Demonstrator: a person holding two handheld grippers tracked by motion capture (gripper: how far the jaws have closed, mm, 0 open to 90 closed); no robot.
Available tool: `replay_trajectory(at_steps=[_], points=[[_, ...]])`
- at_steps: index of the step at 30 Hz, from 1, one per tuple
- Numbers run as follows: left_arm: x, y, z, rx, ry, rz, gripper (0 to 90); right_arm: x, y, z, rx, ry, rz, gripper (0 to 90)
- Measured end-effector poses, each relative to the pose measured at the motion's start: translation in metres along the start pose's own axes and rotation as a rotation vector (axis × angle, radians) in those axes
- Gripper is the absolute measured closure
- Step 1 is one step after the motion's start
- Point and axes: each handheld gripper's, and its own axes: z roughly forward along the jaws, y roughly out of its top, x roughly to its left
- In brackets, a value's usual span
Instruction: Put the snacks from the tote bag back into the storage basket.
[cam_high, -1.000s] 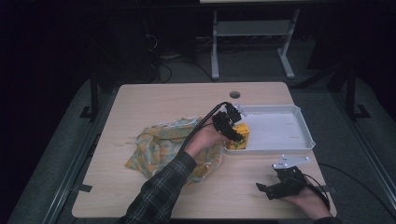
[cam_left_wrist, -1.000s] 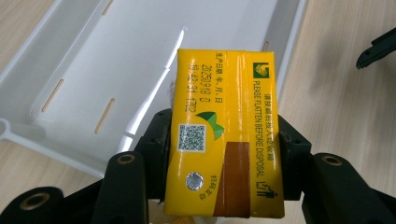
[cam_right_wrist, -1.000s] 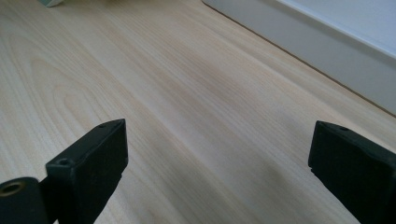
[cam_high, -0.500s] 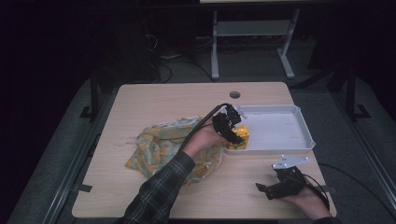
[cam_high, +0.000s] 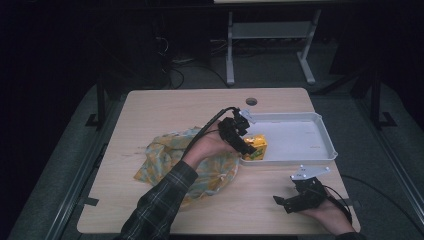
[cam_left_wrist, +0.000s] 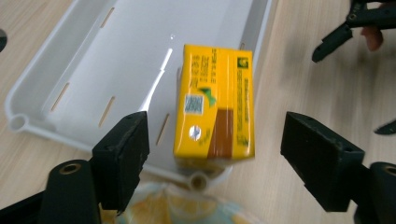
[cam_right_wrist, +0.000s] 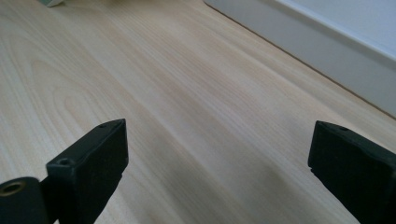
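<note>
A yellow drink carton (cam_left_wrist: 215, 102) lies in the near left corner of the white tray (cam_left_wrist: 42, 74), its end against the rim. My left gripper (cam_left_wrist: 219, 140) hovers just over it; its jaws have just been opening and stand wide apart, the pads clear of the carton between them. In the high view the left gripper (cam_high: 247, 146) sits at the tray's (cam_high: 325, 135) left end, above the carton (cam_high: 258, 148). My right gripper (cam_high: 284, 204) rests open near the table's front right edge, with only bare wood between its jaws (cam_right_wrist: 219, 154).
A crumpled yellow and pale-blue patterned cloth (cam_high: 170, 160) lies left of the tray, under my left forearm. The wooden table (cam_high: 175, 110) has a cable hole (cam_high: 251, 101) at the back. The right gripper's jaw tips (cam_left_wrist: 336, 37) show in the left gripper view.
The left gripper's jaws have opened and let go of the yellow carton, which now lies in the tray corner. The left hand has drawn back a little. The right gripper has not moved.
</note>
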Motion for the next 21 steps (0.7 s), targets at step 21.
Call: replay_trajectory(at_steps=[21], points=[[0.000, -0.070, -0.062, -0.043, 0.053, -0.061, 19.5, -0.012, 0.021, 0.001, 0.030, -0.003, 0.005, 6.4]])
